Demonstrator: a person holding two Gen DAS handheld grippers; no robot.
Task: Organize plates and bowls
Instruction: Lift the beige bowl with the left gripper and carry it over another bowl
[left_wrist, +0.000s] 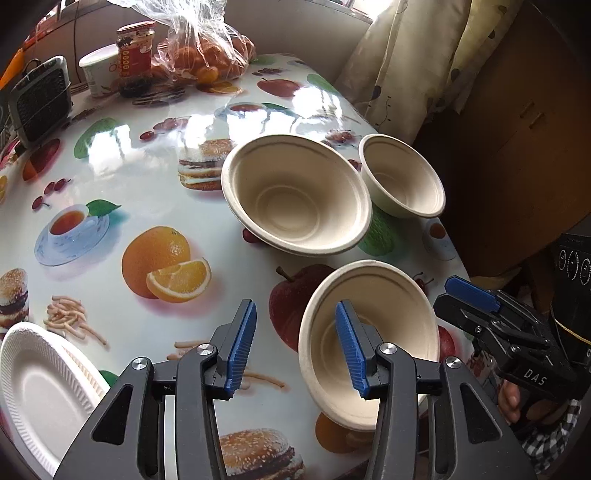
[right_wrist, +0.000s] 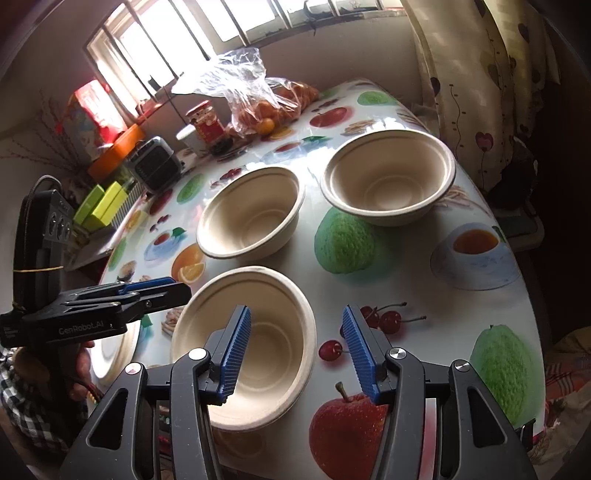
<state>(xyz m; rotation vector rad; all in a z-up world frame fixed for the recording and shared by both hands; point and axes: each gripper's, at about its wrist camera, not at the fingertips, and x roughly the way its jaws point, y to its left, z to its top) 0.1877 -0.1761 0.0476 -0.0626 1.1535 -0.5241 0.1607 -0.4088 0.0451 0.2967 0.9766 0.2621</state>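
The left gripper (left_wrist: 295, 347) stands with its blue ribbed pads apart and nothing pressed between them, only printed tablecloth showing in the gap; its right pad overlaps the near rim of the nearest paper bowl (left_wrist: 373, 332), though whether it touches the rim I cannot tell; the right gripper (right_wrist: 295, 350) is likewise parted and holds nothing, its left pad hanging over the hollow of that same bowl (right_wrist: 245, 343) and its right pad over the printed cherries; the bowl sits upright near the table's front edge, between the two grippers; beyond it stand two more beige pulp bowls, a wide one (left_wrist: 295, 194) that seems to be two nested, judging by the doubled rim, and a smaller-looking one (left_wrist: 402, 175) just beside it toward the curtain (left_wrist: 413, 62); a white foam plate (left_wrist: 44, 387) lies at the table's near left corner, well apart from the bowls; the glossy fruit-print tablecloth (left_wrist: 147, 166) covers the table; at the far end sit a bag of oranges (left_wrist: 207, 55), a red-labelled jar (left_wrist: 135, 55), a white tub (left_wrist: 98, 70) and a small grey fan heater (left_wrist: 40, 98); a checked sleeve (right_wrist: 26, 402) shows behind the left gripper.
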